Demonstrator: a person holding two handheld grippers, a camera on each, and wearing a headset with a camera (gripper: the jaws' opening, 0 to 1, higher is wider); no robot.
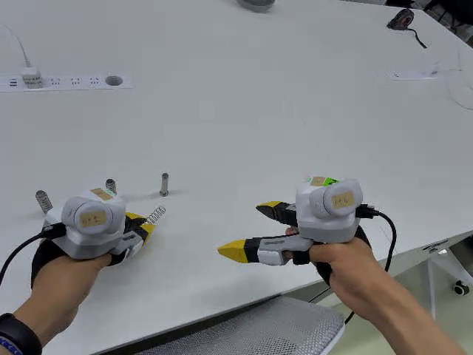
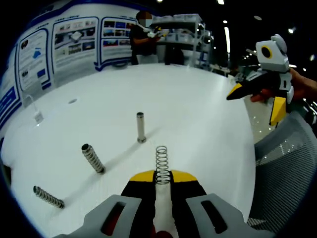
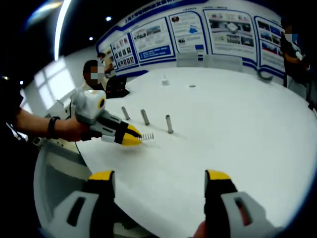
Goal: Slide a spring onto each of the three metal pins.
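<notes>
Wide white worktop (image 1: 295, 111) beneath everything. From the head view, a socket strip (image 1: 63, 81) set flush near the far left edge. From both gripper views, a wall of blue-and-white posters (image 2: 74, 37) and people (image 2: 141, 44) standing beyond the worktop.

Next in size, the right tongs (image 1: 251, 231): spread wide, gripping nothing, held over the near edge, well apart from the pins. Then the left tongs (image 1: 145, 223): pinched narrow on one spring (image 2: 161, 161), with the coil jutting forward past the yellow tips, low over the worktop and near the pins.

Three metal pins (image 3: 145, 117) upright in a row. Nearest the held spring, the bare pin (image 1: 164, 183). Beyond it, the middle pin (image 1: 111, 185) and the far-left pin (image 1: 43, 200), each wearing a spring. Coils on those two plain in the left gripper view, too small to tell in the right gripper view.

Three springs by count: two on pins, one in the left tongs.
</notes>
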